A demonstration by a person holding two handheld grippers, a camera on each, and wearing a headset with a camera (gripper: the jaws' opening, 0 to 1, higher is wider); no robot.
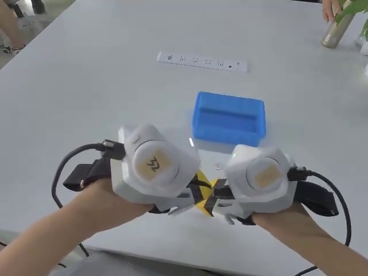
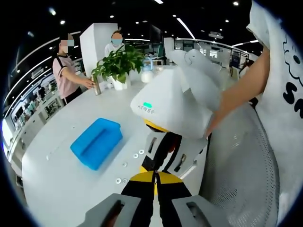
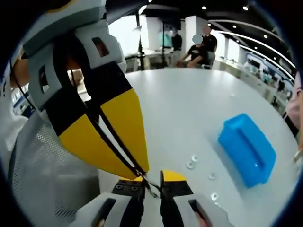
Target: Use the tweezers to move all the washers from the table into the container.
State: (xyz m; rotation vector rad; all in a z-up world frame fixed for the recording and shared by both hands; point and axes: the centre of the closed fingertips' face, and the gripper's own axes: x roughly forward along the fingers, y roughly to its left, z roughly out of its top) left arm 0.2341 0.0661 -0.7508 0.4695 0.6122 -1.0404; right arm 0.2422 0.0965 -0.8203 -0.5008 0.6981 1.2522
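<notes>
**Two grippers meeting over one pair of tweezers**

You are holding the left gripper (image 2: 155, 176) and the right gripper (image 3: 151, 180) nose to nose at the near edge of the table (image 1: 86, 86). The reason, I judge, is the tweezers (image 3: 120, 142): you are settling the hold on them before going for any washer. The left gripper's yellow-and-black jaws are pressing flat together on the thin dark blades, which are running out toward the right gripper. The right jaws are standing only narrowly apart, with the tweezers' end lying in the gap. Whether they are pinching it I cannot tell.

The washers (image 3: 190, 165), small flat pale rings, are lying scattered on the smooth white tabletop at about two o'clock from the right jaws. The container (image 1: 230, 118), a shallow blue plastic tray with rounded corners, is sitting just beyond them, at twelve o'clock from your hands in the head view. Rings this thin on a slick surface are probably going to need fine tips sliding under an edge, which would explain the care you are taking with the grip.
</notes>
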